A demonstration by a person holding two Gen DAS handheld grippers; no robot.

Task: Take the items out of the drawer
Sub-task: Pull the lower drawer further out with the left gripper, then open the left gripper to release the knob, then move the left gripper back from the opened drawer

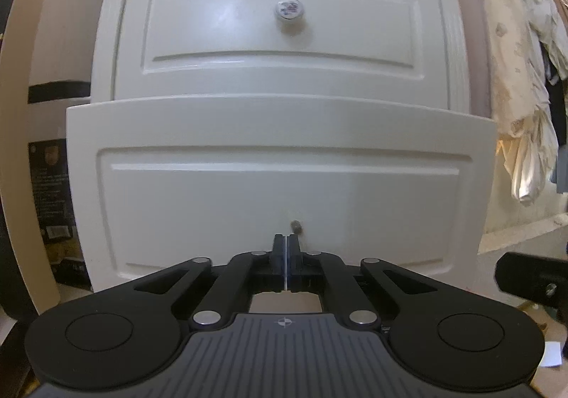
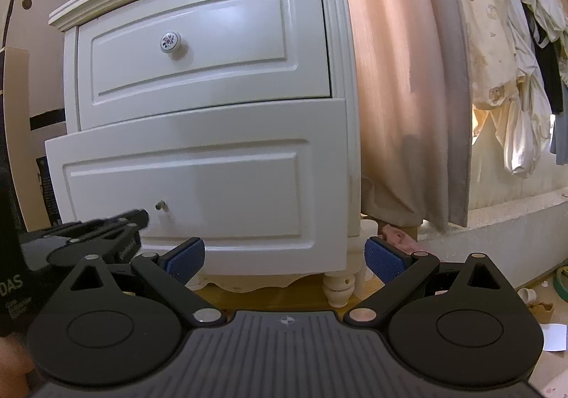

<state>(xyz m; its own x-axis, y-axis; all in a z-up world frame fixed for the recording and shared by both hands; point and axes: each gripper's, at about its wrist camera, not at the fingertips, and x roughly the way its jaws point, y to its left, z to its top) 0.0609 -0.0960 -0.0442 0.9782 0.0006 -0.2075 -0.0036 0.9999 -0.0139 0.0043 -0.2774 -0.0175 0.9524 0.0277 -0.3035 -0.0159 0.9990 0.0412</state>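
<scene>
Both tongs are matte black, with round silver pivot pins and a ribbed grey housing marked with a small crosshair. The right tongs carry blue textured pads; the left tongs show thin black fingers.

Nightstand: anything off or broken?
Yes. The lower drawer has no knob, only a bare screw stub, while the upper drawer keeps its round knob. The lower drawer stands partly pulled out, with the shut left gripper at the stub.
</scene>
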